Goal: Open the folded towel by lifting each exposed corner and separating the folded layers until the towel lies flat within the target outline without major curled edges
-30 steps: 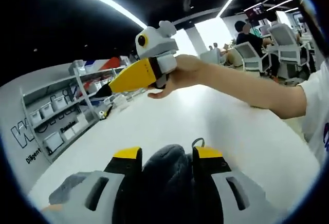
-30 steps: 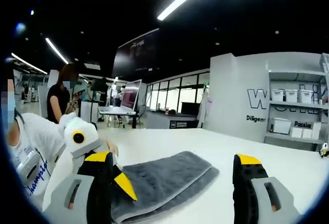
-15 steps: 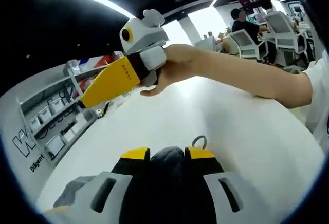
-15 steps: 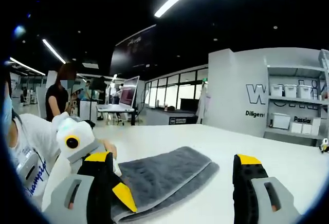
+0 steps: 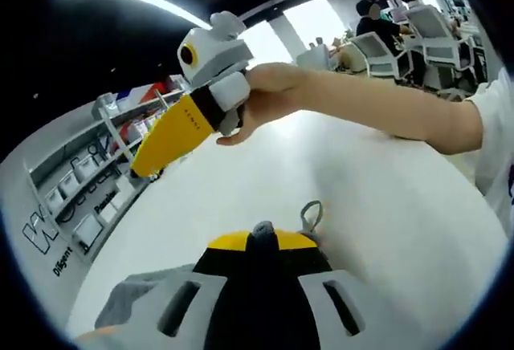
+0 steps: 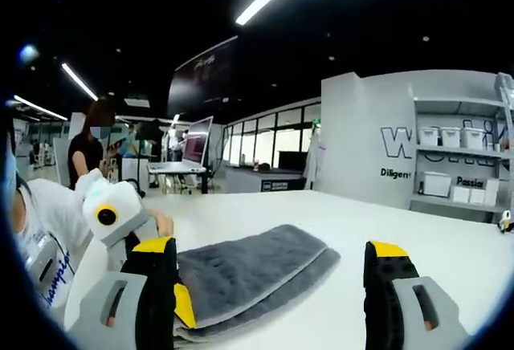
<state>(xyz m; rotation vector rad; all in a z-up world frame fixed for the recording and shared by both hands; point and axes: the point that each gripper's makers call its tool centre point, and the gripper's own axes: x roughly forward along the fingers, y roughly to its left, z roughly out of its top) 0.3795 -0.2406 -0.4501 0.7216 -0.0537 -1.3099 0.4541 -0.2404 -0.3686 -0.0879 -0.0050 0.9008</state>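
A folded grey towel [image 6: 249, 274] lies on the white table [image 6: 418, 229], its long side running away from the right gripper view. My left gripper [image 5: 261, 242] is shut, pinching a small fold of the towel [image 5: 263, 229] between its yellow tips, with the towel's hang loop [image 5: 312, 213] just to the right. The same left gripper [image 6: 186, 306] shows at the towel's near left end. My right gripper [image 6: 273, 254] stands wide open, low over the near part of the towel, nothing gripped. A hand holds the right gripper [image 5: 148, 157] in the air above the table [image 5: 361, 181].
Shelves with white bins [image 6: 458, 165] stand against the wall beyond the table, also seen as shelves [image 5: 80, 205] at the left. A person [image 6: 92, 145] stands at a far desk with a monitor [image 6: 197, 149]. Seated people and chairs [image 5: 385, 37] are in the background.
The left jaws have come together on the towel fold that was sitting between them. The right gripper has stayed open over the towel.
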